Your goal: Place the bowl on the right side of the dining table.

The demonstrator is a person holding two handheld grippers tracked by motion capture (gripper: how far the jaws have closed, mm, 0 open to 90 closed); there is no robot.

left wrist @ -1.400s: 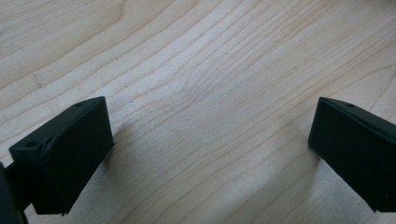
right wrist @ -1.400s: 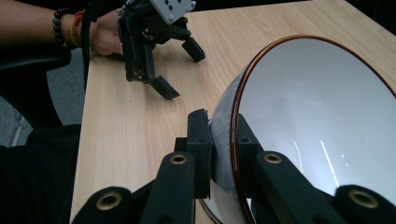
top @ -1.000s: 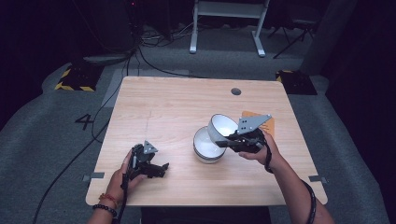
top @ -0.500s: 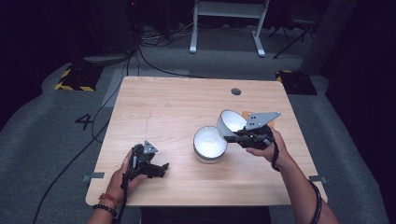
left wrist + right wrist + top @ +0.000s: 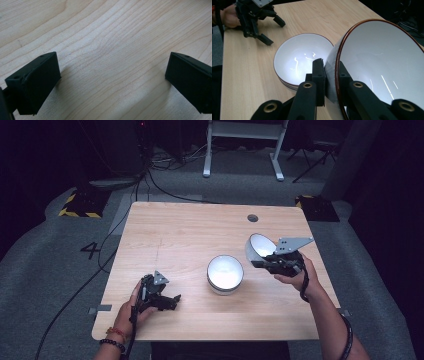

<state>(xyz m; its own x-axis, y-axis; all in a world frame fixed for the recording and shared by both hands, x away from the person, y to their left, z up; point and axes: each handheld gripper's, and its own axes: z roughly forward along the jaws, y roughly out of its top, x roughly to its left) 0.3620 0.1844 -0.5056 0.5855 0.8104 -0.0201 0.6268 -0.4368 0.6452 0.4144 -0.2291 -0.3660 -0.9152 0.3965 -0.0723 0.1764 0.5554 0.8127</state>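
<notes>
- Done: top bowl off the stack, tilted, clamped by its rim in right claw, above the tabletop.
- Left: setting it down beside lower bowl, judging by the pose.
- Left claw wide open, empty, resting low.

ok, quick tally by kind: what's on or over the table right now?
Bowls: 2 (held bowl, bowl on the table)
Grippers: 2 (left gripper, right gripper)
Total: 4
</notes>
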